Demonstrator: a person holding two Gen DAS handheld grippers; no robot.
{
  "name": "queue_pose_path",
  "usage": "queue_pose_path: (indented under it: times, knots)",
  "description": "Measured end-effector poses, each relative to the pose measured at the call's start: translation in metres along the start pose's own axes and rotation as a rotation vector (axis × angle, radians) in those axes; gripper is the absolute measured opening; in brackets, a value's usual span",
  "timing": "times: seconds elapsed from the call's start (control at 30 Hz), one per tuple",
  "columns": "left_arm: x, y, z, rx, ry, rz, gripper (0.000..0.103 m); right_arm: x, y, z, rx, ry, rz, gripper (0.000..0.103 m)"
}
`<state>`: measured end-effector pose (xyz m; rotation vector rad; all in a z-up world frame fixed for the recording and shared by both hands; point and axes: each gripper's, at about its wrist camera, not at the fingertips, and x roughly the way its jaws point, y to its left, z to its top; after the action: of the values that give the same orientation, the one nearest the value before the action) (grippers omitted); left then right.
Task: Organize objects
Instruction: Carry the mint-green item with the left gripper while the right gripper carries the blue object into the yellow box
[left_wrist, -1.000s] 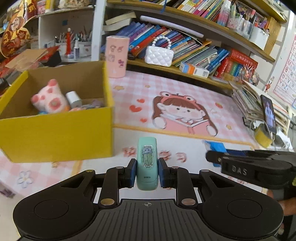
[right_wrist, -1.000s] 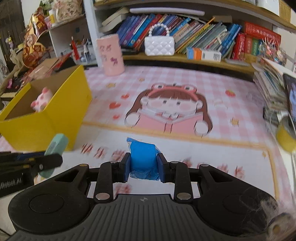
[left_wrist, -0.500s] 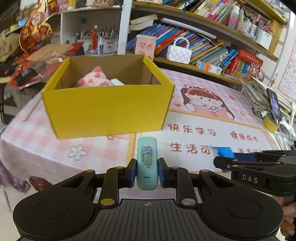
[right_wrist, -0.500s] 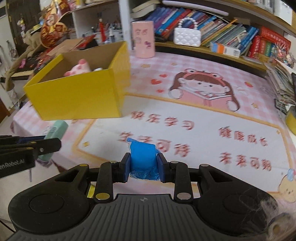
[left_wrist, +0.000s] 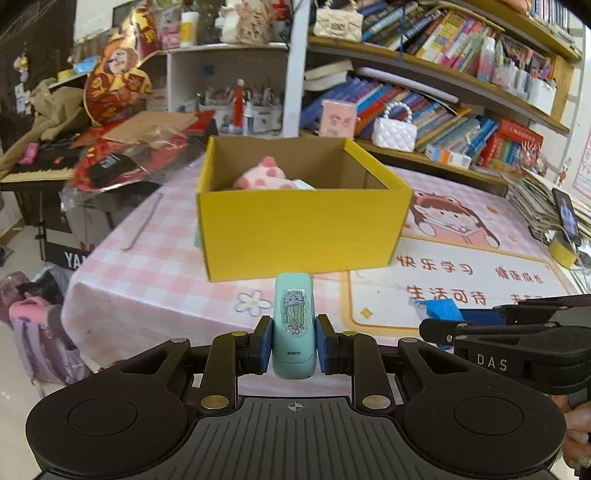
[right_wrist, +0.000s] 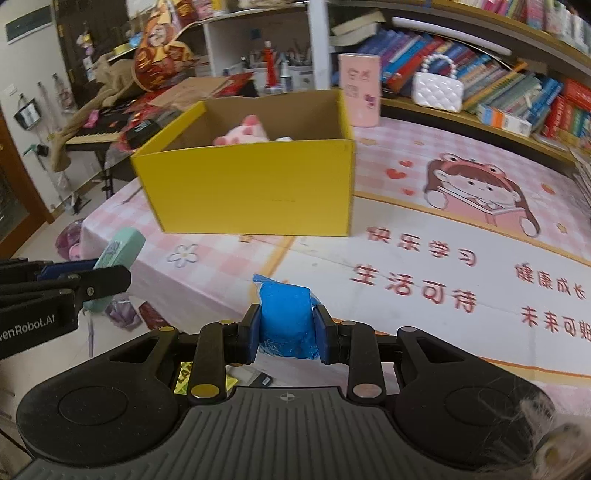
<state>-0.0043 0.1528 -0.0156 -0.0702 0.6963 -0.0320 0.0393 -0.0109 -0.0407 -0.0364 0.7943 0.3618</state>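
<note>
Left wrist view. Left hand-held gripper (left_wrist: 293, 349) clamped on a small mint-green plastic case with a jellyfish sticker (left_wrist: 294, 325), held upright between the blue pads. Landmark: open yellow cardboard box (left_wrist: 303, 230) on the worktop covered with a pink checked cartoon mat (left_wrist: 155, 273). The mint-green case sits in front of the box's near wall, clear of it, above the worktop's near edge. Inside the box, against its back left, a pink spotted plush toy (left_wrist: 264, 179); a white item just right of it, too little visible to identify. Right of the box and nearer the camera, the right hand-held gripper (left_wrist: 439, 314) comes in from the right edge, gripping a crumpled blue plastic packet (left_wrist: 437, 308). Behind the box: a white quilted handbag with a bead handle (left_wrist: 393, 131) on the bookshelf ledge, and a pale pink cylindrical holder (left_wrist: 338, 118) to its left.

Right wrist view. Right hand-held gripper (right_wrist: 286, 332) closed narrow on the blue packet (right_wrist: 286, 317), in front of the yellow box (right_wrist: 251, 192) and well short of it, over the worktop's front edge. Left hand-held gripper (right_wrist: 110, 266) at the left edge, front-left of the box, with the mint-green case (right_wrist: 120, 247) tilted in its pads. Plush toy (right_wrist: 243, 134) visible inside the box. Pink holder (right_wrist: 360, 88) stands just behind the box's right rear corner.
</note>
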Motion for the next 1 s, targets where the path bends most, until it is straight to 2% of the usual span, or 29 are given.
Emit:
queue_pose_path:
  times: [0.5,0.7,0.87,1.0]
  knots:
    - [-0.011,0.018,-0.003,-0.016,-0.022,-0.003,0.023,-0.004,0.019,0.001,0.027,0.008,-0.001,0.027]
    - [-0.007,0.02,0.004,-0.043,-0.033,-0.002,0.023,0.002,0.021,0.006,-0.007,0.004,0.002,0.027]
    - [-0.001,0.018,0.021,-0.05,-0.055,0.006,0.023,0.01,0.016,0.02,-0.013,-0.004,0.015,0.027]
    - [0.005,0.017,0.046,-0.047,-0.096,0.008,0.023,0.015,0.01,0.045,-0.017,-0.052,0.022,0.027]
